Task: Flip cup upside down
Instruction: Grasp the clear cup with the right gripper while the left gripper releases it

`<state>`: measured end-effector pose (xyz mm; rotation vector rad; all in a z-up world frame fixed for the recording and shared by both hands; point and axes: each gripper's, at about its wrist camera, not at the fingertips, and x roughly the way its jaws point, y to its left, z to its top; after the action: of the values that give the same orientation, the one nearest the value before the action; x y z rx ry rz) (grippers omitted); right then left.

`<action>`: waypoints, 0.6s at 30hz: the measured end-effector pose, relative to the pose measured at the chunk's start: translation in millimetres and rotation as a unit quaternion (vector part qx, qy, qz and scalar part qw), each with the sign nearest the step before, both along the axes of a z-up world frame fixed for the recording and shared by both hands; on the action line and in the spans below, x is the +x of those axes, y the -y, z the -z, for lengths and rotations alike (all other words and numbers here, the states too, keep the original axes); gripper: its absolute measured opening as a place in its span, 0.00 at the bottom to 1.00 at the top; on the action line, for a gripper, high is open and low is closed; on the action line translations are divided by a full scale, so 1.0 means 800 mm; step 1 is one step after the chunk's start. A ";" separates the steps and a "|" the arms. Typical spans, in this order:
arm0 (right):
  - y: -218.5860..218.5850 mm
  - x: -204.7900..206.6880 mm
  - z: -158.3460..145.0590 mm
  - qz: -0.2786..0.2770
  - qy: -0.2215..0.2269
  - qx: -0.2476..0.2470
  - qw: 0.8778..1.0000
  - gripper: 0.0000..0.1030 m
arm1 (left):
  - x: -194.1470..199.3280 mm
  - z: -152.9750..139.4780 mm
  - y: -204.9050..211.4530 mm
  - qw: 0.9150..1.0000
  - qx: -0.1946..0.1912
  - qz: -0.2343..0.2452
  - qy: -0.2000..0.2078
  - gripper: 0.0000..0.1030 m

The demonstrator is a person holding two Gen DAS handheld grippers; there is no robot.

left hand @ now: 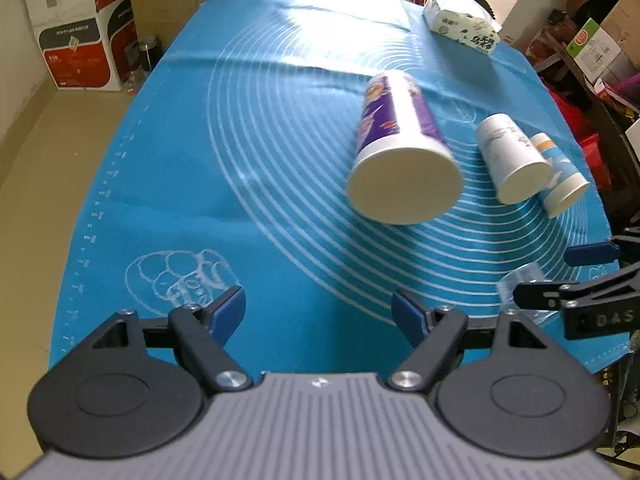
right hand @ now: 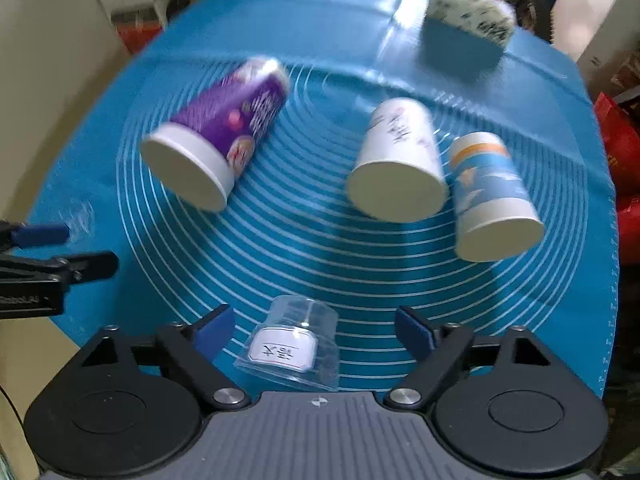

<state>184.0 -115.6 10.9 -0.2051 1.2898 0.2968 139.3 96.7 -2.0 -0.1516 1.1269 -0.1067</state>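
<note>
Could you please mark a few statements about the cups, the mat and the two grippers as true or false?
1. The purple cup stands with its closed base up. True.
2. The right gripper is clamped on the clear plastic cup. False: its jaws are open, with the cup between them and untouched.
3. Three paper cups stand on the blue mat. True.
4. The left gripper holds the white cup. False: it is open and empty.
5. The tissue pack lies between the cups. False: it lies at the mat's far edge.

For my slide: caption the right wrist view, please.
Open right tool above a clear plastic cup; three paper cups beyond.
</note>
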 end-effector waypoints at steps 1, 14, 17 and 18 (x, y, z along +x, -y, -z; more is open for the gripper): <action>-0.003 0.004 0.004 -0.001 -0.010 -0.002 1.000 0.83 | -0.001 0.003 -0.003 1.000 -0.002 0.000 -0.002 0.78; -0.002 0.022 0.032 0.026 -0.061 0.012 0.998 0.45 | -0.002 0.022 -0.011 1.000 -0.020 0.001 -0.011 0.78; 0.003 0.009 0.027 0.031 -0.029 0.015 0.999 0.39 | -0.002 0.024 -0.008 1.000 -0.023 0.003 -0.010 0.78; 0.007 0.002 0.023 0.028 -0.008 0.022 0.999 0.39 | -0.003 0.024 -0.006 1.000 -0.022 0.004 -0.008 0.78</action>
<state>186.0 -121.0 -7.3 -0.1279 1.3019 0.2791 136.9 101.5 -21.4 -0.1877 1.1413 -0.1383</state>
